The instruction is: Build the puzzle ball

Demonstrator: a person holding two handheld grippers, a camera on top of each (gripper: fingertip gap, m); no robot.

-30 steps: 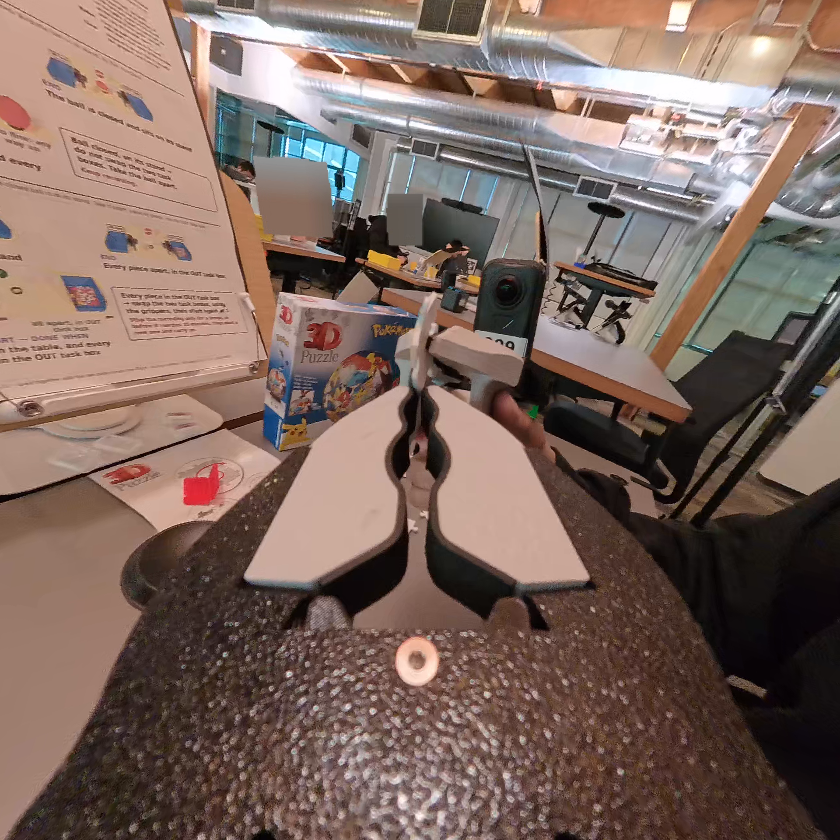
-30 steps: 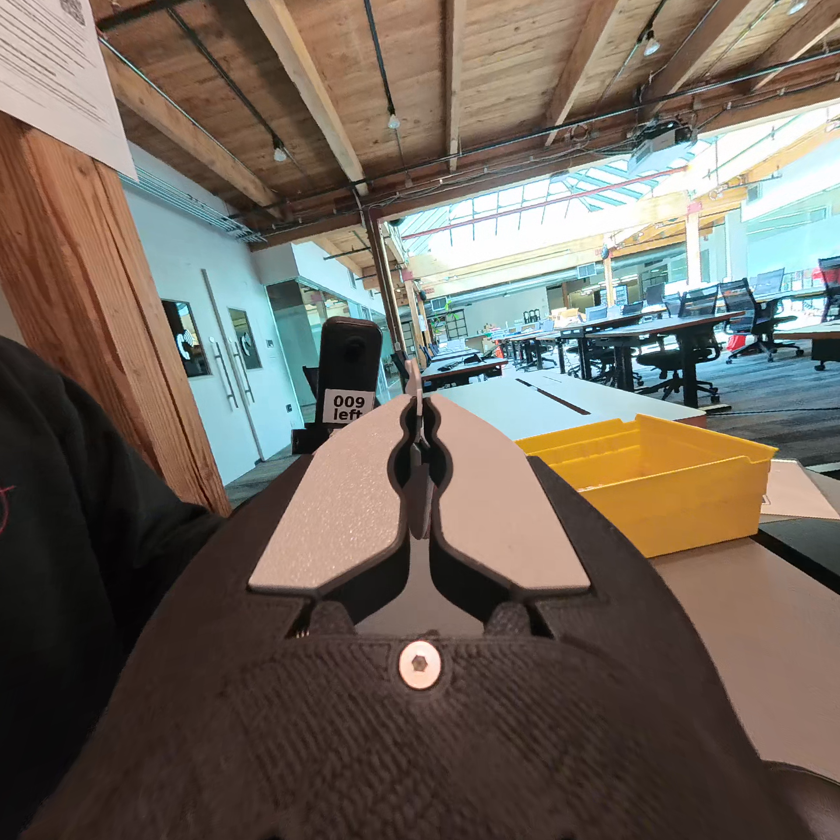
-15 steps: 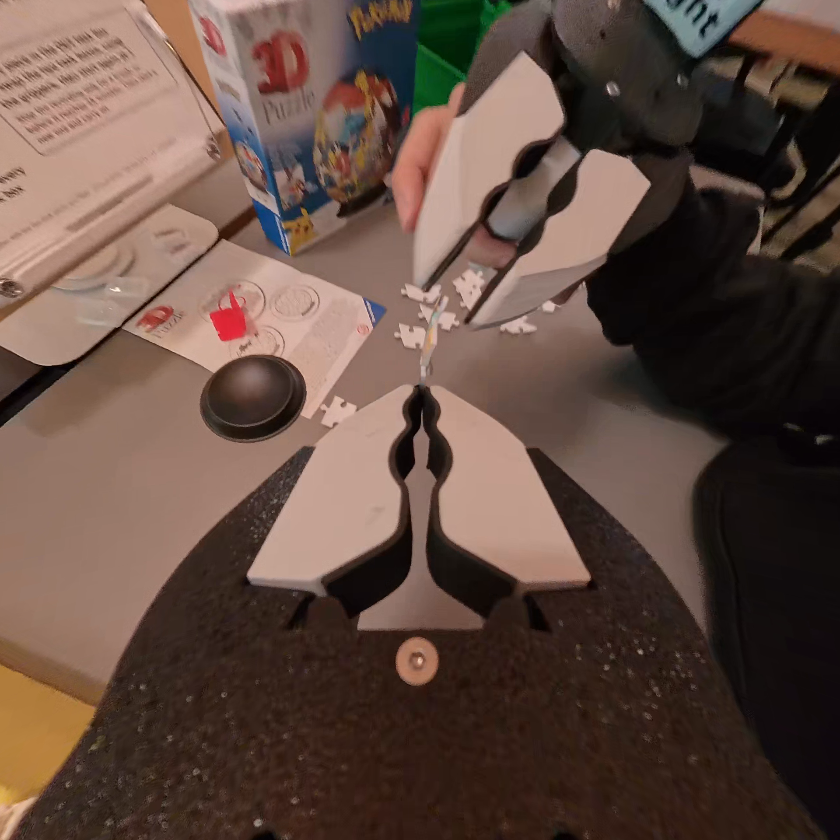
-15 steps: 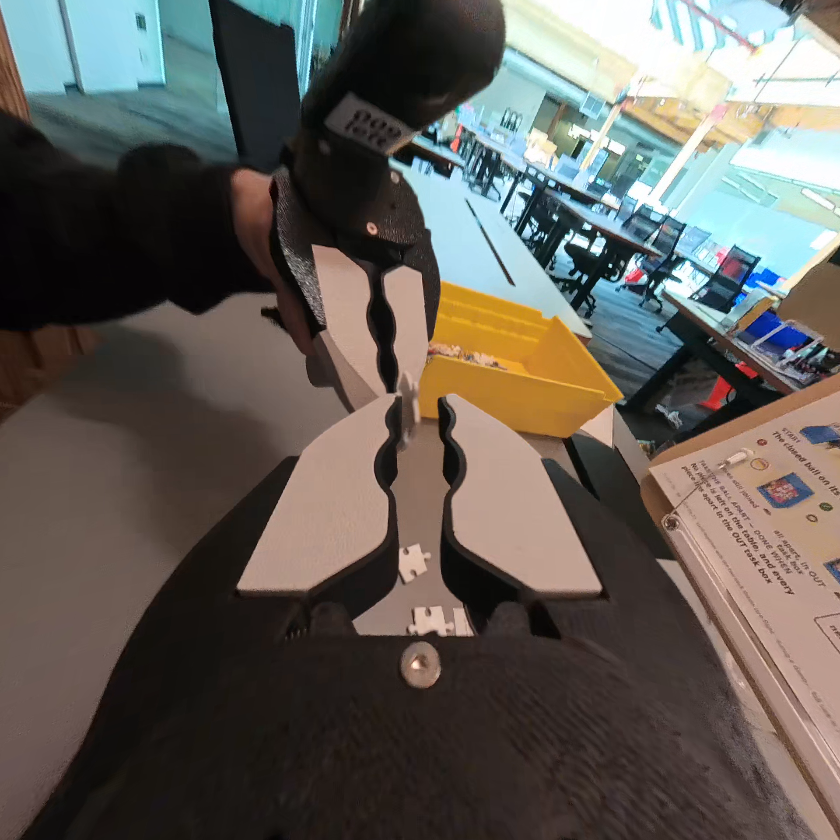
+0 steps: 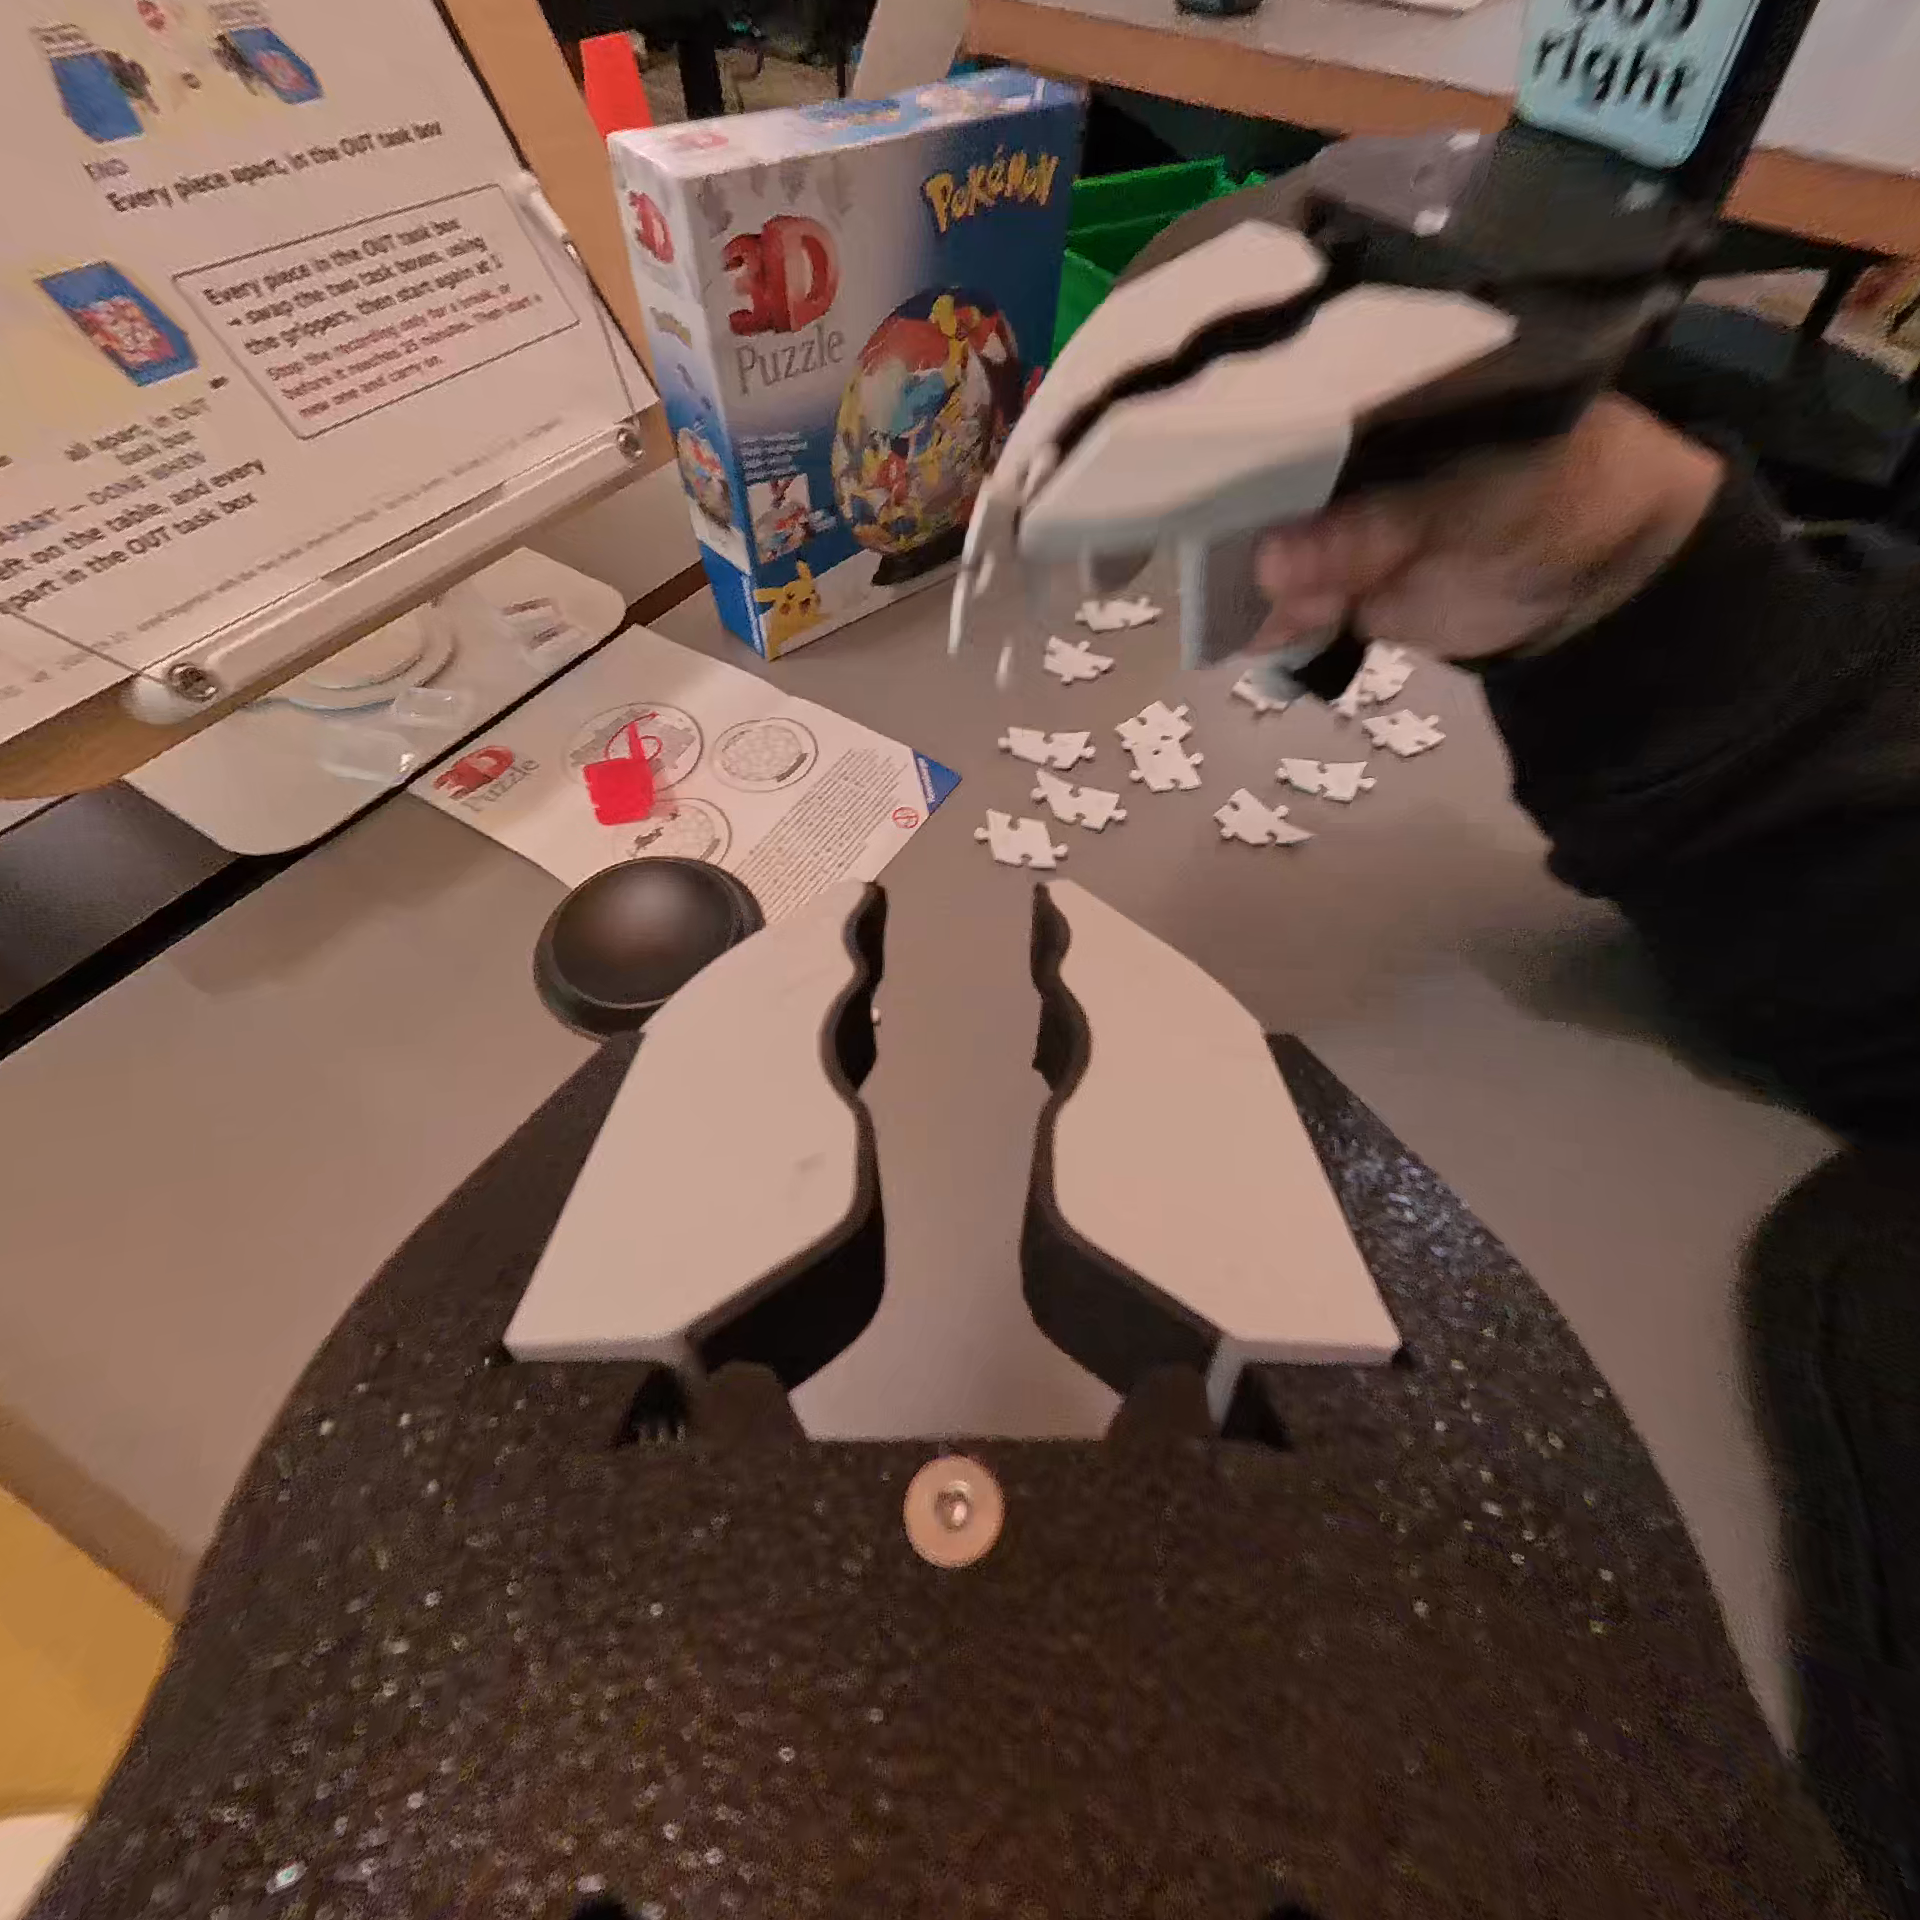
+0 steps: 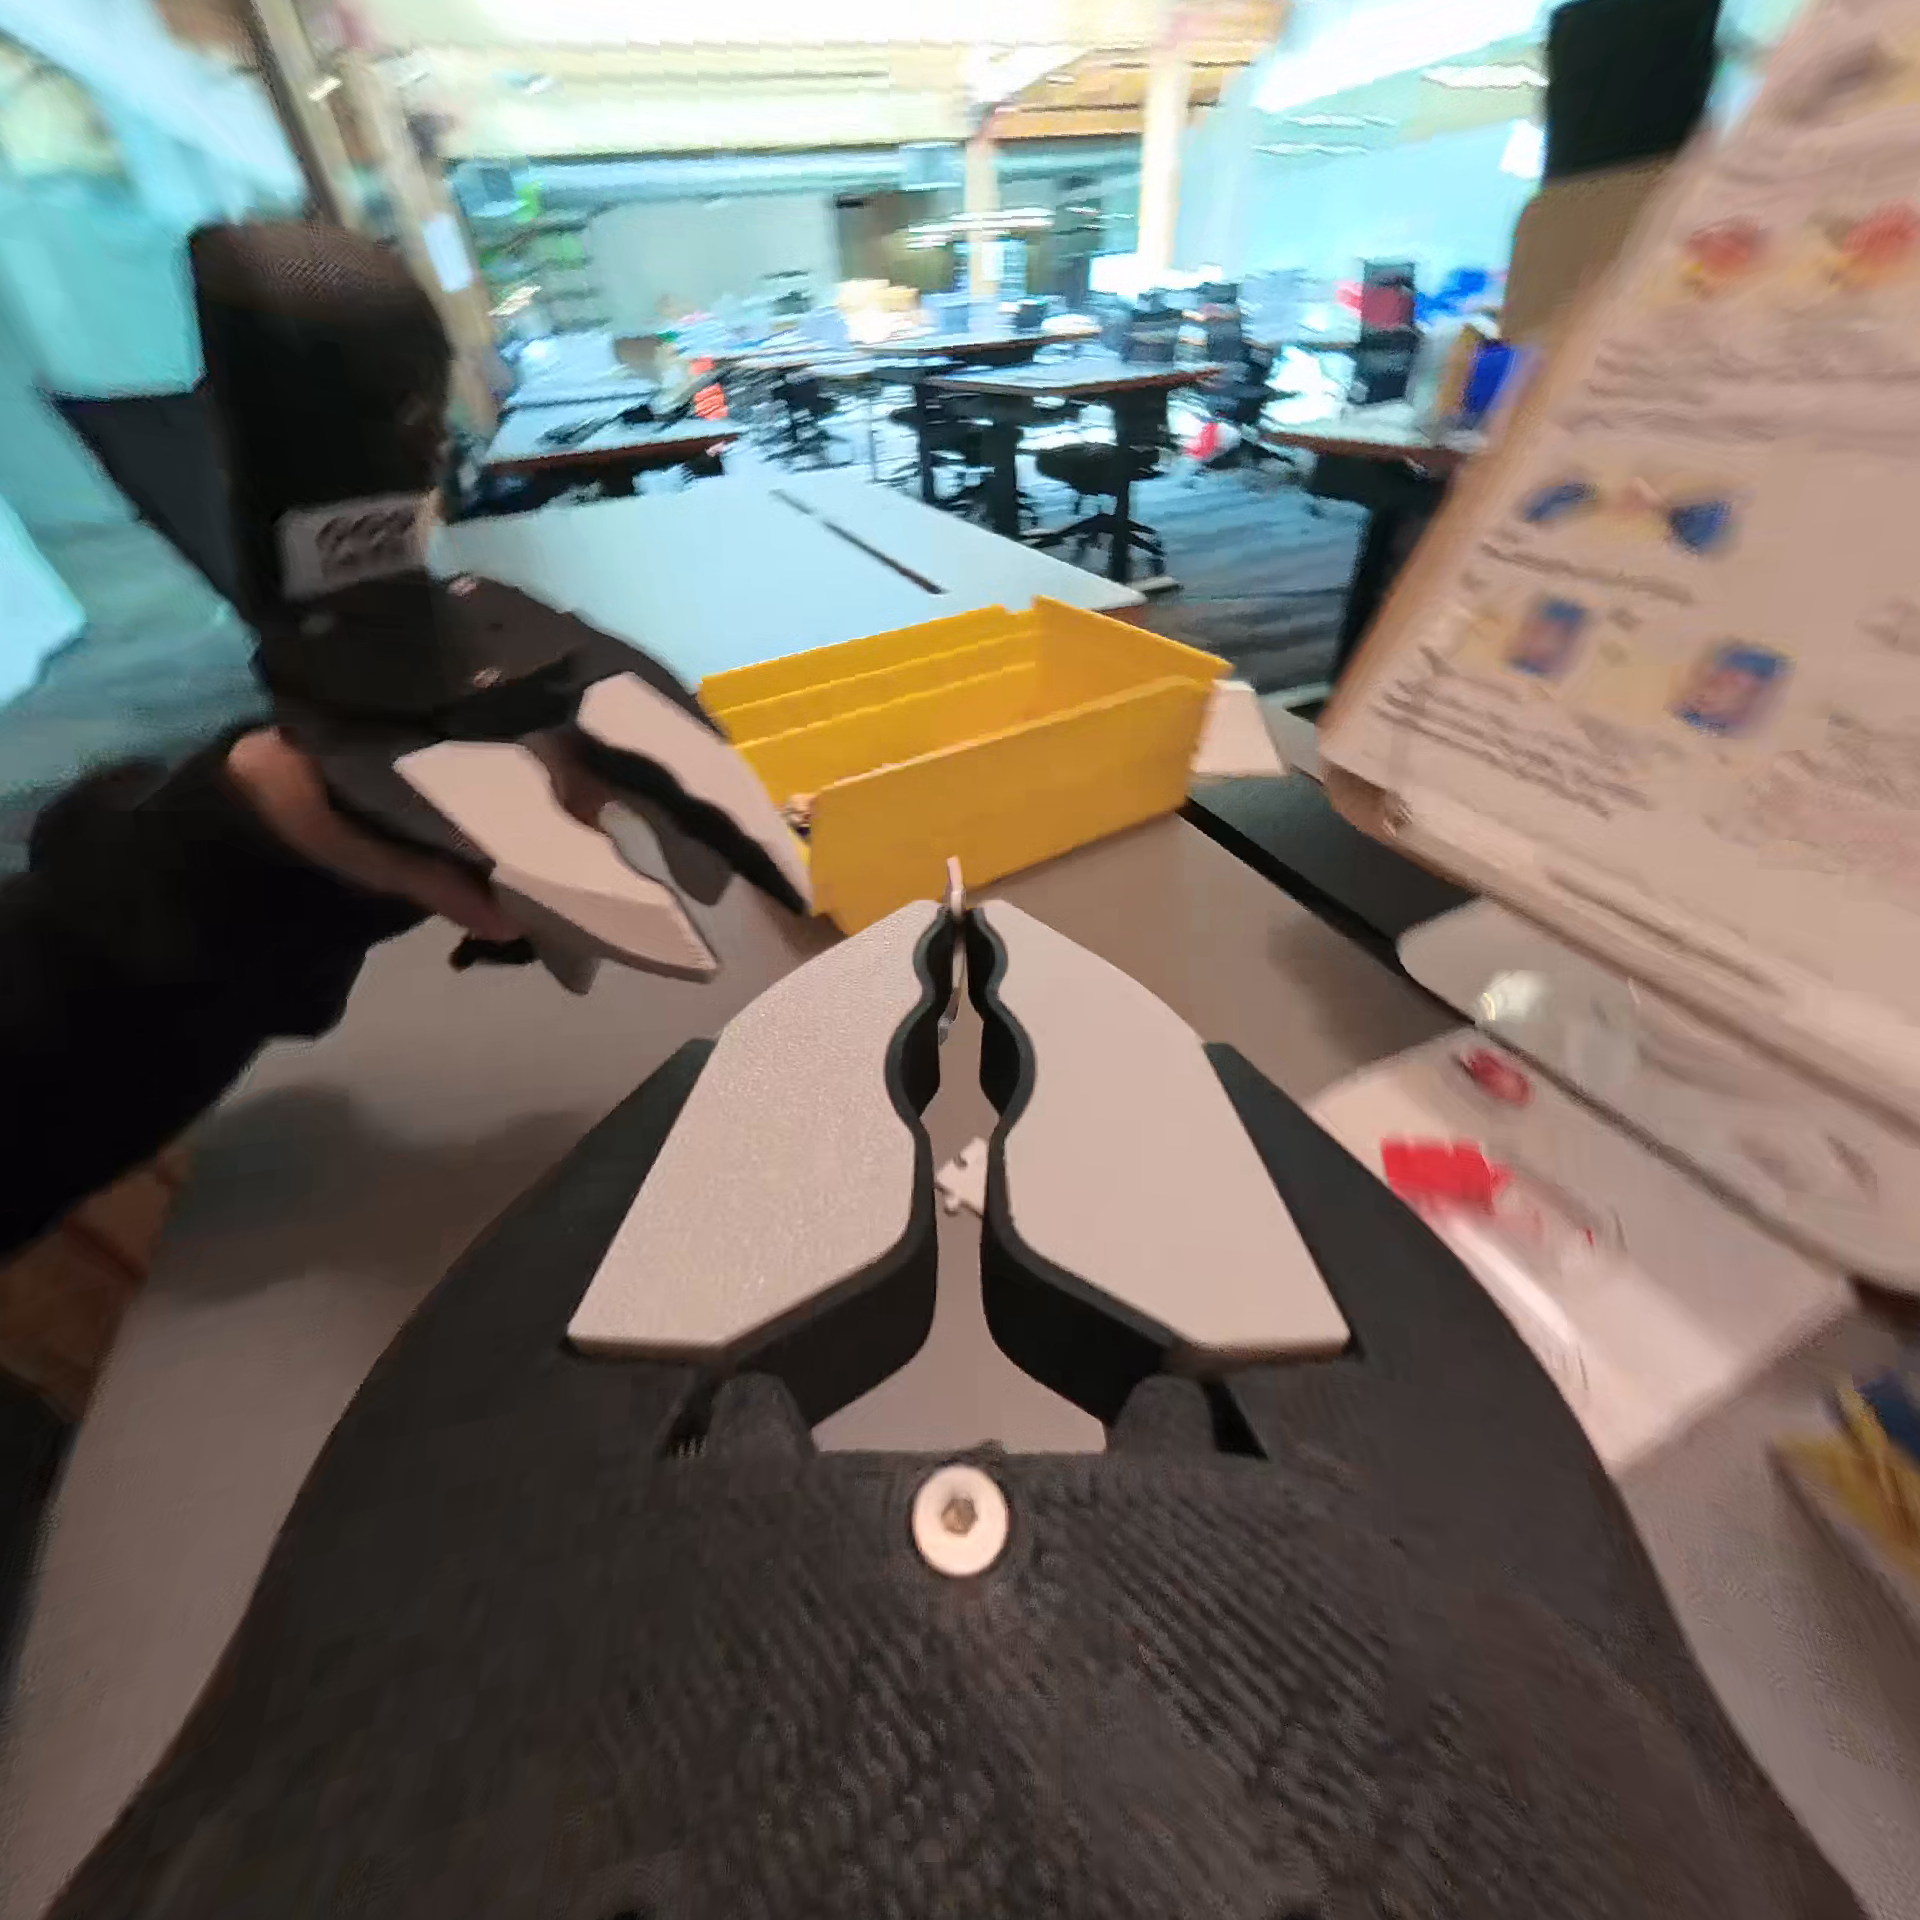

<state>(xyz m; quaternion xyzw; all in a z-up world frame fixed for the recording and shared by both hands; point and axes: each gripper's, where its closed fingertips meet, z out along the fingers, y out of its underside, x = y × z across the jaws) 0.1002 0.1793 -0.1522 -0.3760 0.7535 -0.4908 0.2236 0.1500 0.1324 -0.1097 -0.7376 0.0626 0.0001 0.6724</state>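
Puzzle pieces (image 5: 1164, 743) lie scattered white-side-up on the grey table (image 5: 260, 1091), near the puzzle box (image 5: 842, 353) and the black dome-shaped stand (image 5: 644, 935) – no ball has taken shape yet. The right gripper (image 6: 961, 909) is clamped on a thin joined piece (image 6: 954, 894), seen edge-on and blurred, held above the loose ones. The left gripper (image 5: 954, 904) has its jaws parted with nothing between them. By my reading the step in hand is gathering the next piece – the left gripper would need to drop onto one loose piece, pinch its edge and line its tabs up with the held one.
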